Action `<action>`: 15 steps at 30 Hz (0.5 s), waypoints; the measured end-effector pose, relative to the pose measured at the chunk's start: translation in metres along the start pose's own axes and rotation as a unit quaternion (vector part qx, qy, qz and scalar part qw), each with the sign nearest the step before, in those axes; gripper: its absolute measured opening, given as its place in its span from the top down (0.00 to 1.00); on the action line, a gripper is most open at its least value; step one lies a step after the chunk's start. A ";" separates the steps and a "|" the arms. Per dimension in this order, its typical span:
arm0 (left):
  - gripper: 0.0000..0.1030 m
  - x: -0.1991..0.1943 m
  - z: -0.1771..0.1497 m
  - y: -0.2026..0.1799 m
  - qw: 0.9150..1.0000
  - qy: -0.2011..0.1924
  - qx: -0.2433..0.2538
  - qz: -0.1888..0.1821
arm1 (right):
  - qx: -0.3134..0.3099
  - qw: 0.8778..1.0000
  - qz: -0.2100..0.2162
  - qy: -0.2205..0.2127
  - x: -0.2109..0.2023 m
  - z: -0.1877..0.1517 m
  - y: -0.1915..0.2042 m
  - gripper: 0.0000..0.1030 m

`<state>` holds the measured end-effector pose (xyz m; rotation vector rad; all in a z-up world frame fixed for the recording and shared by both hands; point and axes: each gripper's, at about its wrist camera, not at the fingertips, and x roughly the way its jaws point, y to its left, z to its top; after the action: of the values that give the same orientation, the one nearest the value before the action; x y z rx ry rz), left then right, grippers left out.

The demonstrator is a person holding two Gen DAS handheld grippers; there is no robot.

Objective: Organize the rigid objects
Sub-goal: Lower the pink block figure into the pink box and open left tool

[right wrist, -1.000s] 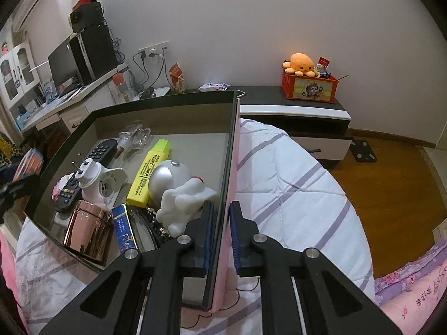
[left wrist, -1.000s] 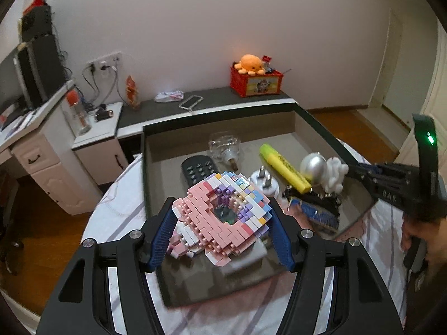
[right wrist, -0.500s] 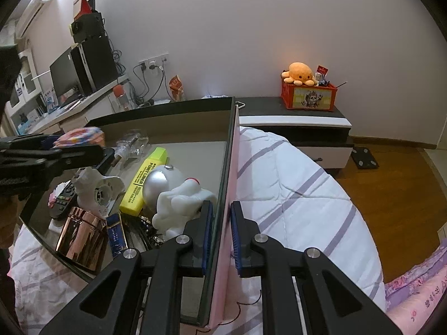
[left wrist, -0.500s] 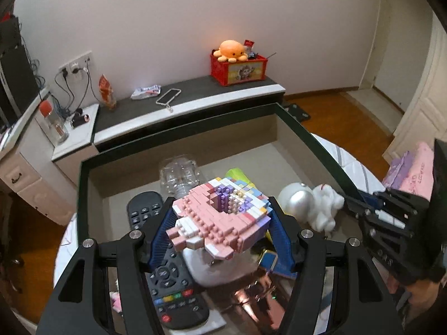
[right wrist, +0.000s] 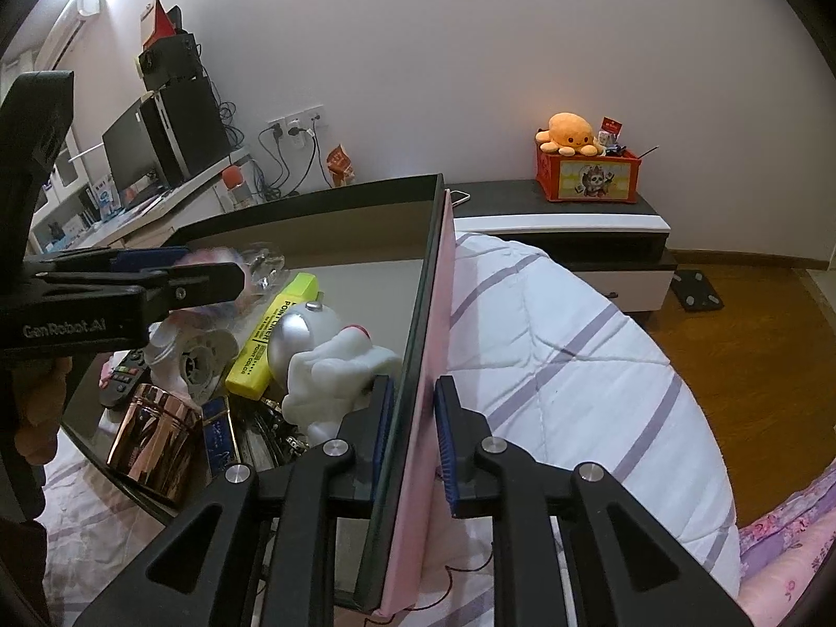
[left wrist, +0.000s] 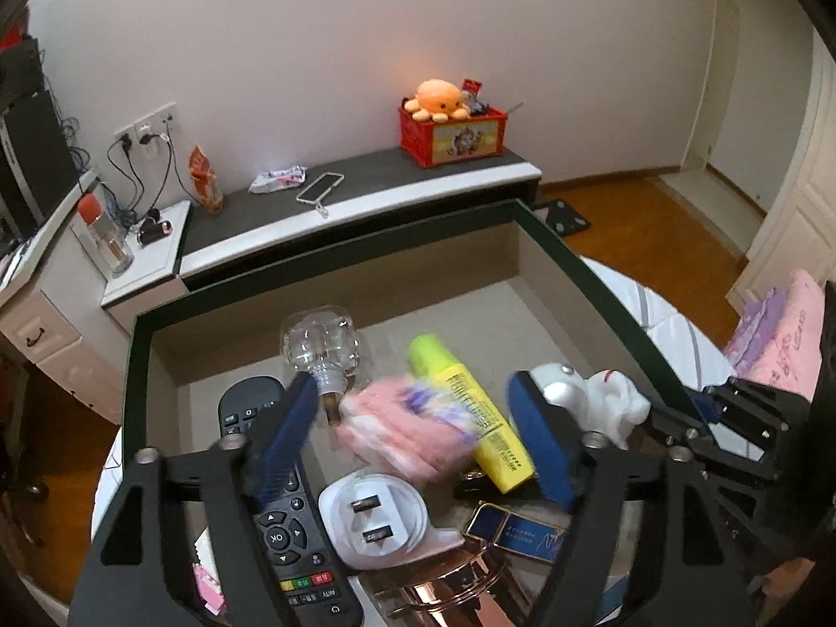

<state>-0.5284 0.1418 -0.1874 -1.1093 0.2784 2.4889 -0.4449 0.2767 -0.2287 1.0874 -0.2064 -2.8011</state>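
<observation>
Box (left wrist: 324, 282), dark-rimmed with grey inner walls, sits on a striped quilt (right wrist: 564, 345) and takes up most of both views. Its right wall is pinched between the narrow jaws of the right gripper (right wrist: 413, 418), whose pads press the dark inner face and the pink outer face.

Brick model (left wrist: 402, 428), pink with purple and white bits, shows only as a blur in the middle of the box, between the pads of the left gripper (left wrist: 418, 428) but touching neither. Those jaws have just been opening and stand wide, one pad over the remote (left wrist: 282, 522), the other in front of the astronaut (left wrist: 601, 402).

Around the model the floor is crowded: clear bulb (left wrist: 321, 345) behind it, highlighter (left wrist: 470, 413) slanting at its right, white plug (left wrist: 376, 517) just in front. A copper cup (right wrist: 151, 433) and a blue card (left wrist: 517, 533) lie nearest the front rim, with small dark items beside the card too jumbled to tell apart.

Bare floor remains only at the back of the box, toward the far right corner. Beyond the far rim runs a low cabinet (left wrist: 366, 193) with a red crate (left wrist: 454, 136) and an orange plush (left wrist: 439, 99)
</observation>
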 end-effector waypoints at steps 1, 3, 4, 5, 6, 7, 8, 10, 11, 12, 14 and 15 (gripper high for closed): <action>0.18 -0.003 0.000 0.000 1.000 -0.005 -0.003 0.003 | 0.000 1.000 0.000 0.000 0.000 0.000 0.000 0.84; 0.12 -0.007 0.000 0.000 1.000 -0.008 -0.005 0.008 | 0.001 1.000 0.001 0.000 -0.001 0.000 0.000 0.84; 0.11 -0.009 -0.001 0.000 1.000 -0.010 -0.005 0.011 | 0.001 1.000 0.001 0.000 -0.002 0.000 0.000 0.84; 0.10 -0.013 -0.002 0.000 1.000 -0.013 -0.003 0.016 | 0.000 1.000 0.001 0.000 -0.002 0.000 0.000 0.84; 0.10 -0.017 -0.004 -0.001 1.000 -0.016 0.000 0.020 | 0.000 1.000 0.001 0.000 -0.002 0.000 0.000 0.84; 0.09 -0.021 -0.005 0.000 1.000 -0.018 0.002 0.025 | 0.001 1.000 0.001 0.000 -0.002 0.000 0.000 0.84; 0.09 -0.023 -0.006 0.001 0.999 -0.020 0.004 0.030 | 0.001 1.000 0.001 0.000 -0.002 0.000 0.000 0.84; 0.07 -0.032 -0.010 0.006 0.999 -0.029 0.003 0.037 | 0.001 1.000 0.001 0.000 -0.002 0.000 0.000 0.84; 0.06 -0.037 -0.012 0.009 0.999 -0.033 0.001 0.041 | 0.001 1.000 0.001 0.000 -0.002 0.000 0.000 0.84; 0.06 -0.040 -0.014 0.011 0.998 -0.035 -0.001 0.044 | 0.001 1.000 0.001 0.000 -0.002 0.000 0.000 0.84; 0.05 -0.047 -0.020 0.017 0.998 -0.036 0.000 0.048 | 0.001 1.000 0.001 0.000 -0.002 0.000 0.000 0.84; 0.05 -0.051 -0.023 0.021 0.998 -0.036 -0.002 0.053 | 0.001 1.000 0.001 0.000 -0.002 0.000 0.000 0.84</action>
<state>-0.4916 0.1011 -0.1644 -1.0280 0.3196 2.6177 -0.4435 0.2769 -0.2276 1.0874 -0.2094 -2.7997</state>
